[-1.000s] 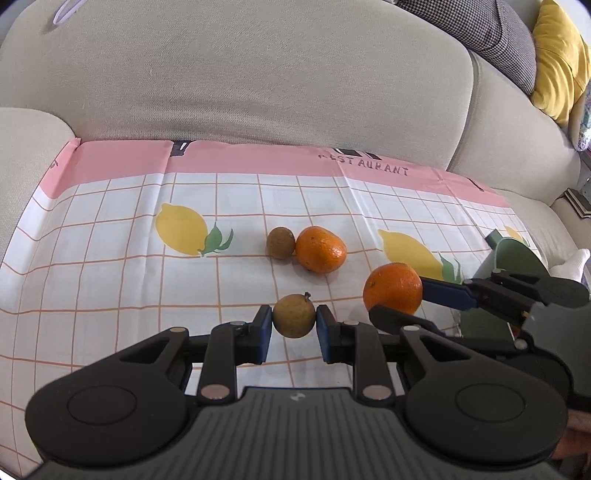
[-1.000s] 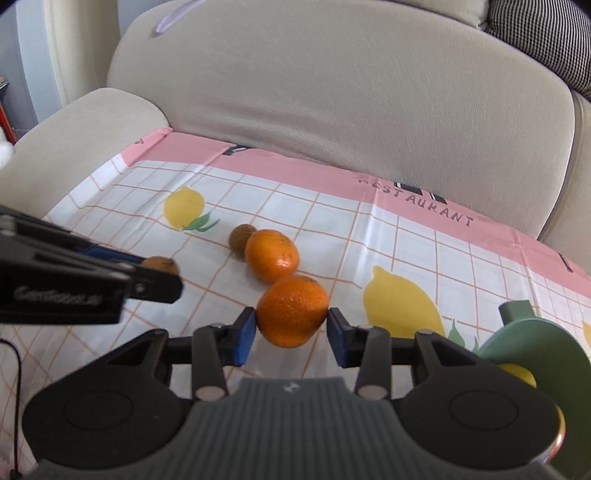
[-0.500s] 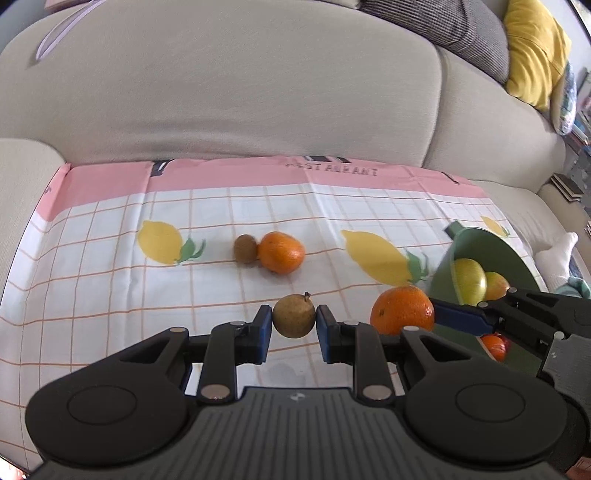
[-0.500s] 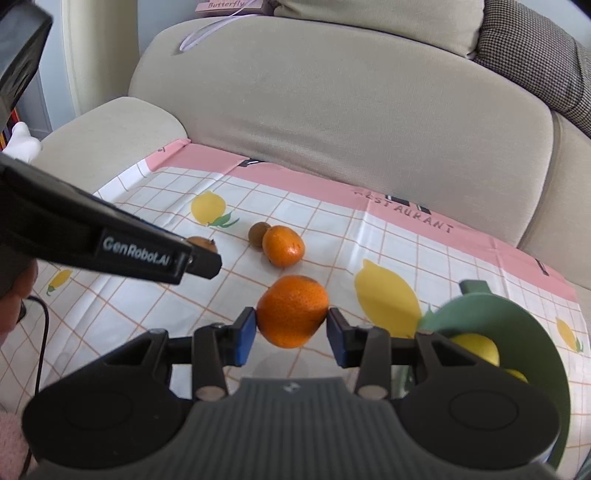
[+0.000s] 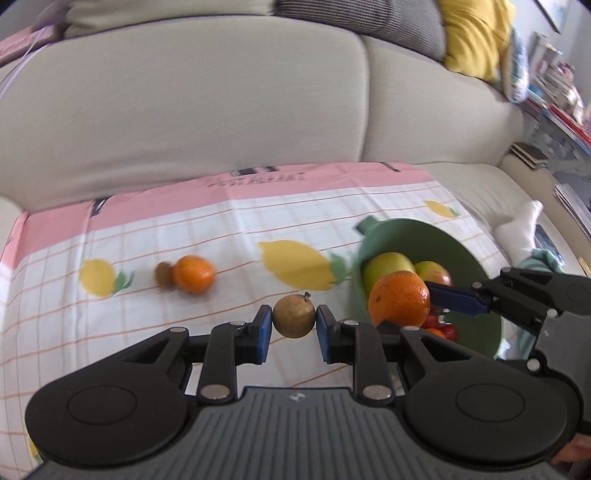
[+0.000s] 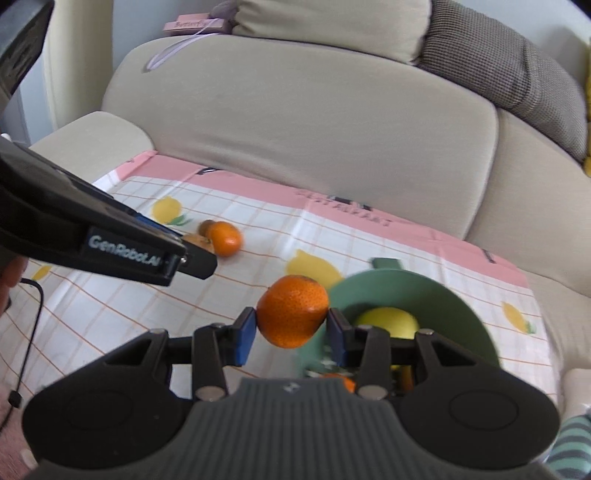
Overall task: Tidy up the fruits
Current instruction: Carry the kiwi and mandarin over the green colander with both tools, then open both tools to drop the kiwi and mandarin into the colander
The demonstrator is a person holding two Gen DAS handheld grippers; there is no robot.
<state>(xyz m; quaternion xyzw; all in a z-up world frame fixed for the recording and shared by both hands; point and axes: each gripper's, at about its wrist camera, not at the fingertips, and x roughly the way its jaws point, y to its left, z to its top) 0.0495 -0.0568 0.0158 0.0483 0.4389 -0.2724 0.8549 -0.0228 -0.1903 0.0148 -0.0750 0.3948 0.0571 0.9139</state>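
My left gripper (image 5: 294,328) is shut on a small brown pear (image 5: 294,315), held above the checked cloth (image 5: 207,229). My right gripper (image 6: 291,332) is shut on an orange (image 6: 292,311), also seen as the orange (image 5: 399,303) at the rim of the green bowl (image 5: 476,269). The green bowl (image 6: 454,306) holds a yellow-green apple (image 5: 388,264), a reddish apple (image 5: 434,269) and small red fruits (image 5: 443,330). On the cloth at left lie a second orange (image 5: 194,274) and a kiwi (image 5: 164,274) side by side, touching.
The cloth lies on a beige sofa seat (image 5: 465,177) with the backrest (image 5: 184,110) behind. A yellow cushion (image 5: 472,33) and a checked cushion (image 5: 354,14) sit at the back right. A white sock (image 5: 521,229) lies right of the bowl.
Both grippers rose and moved right with their fruits. The green bowl has come fully into view, and the held orange now hangs at its rim. The fruits on the cloth slid left in view.
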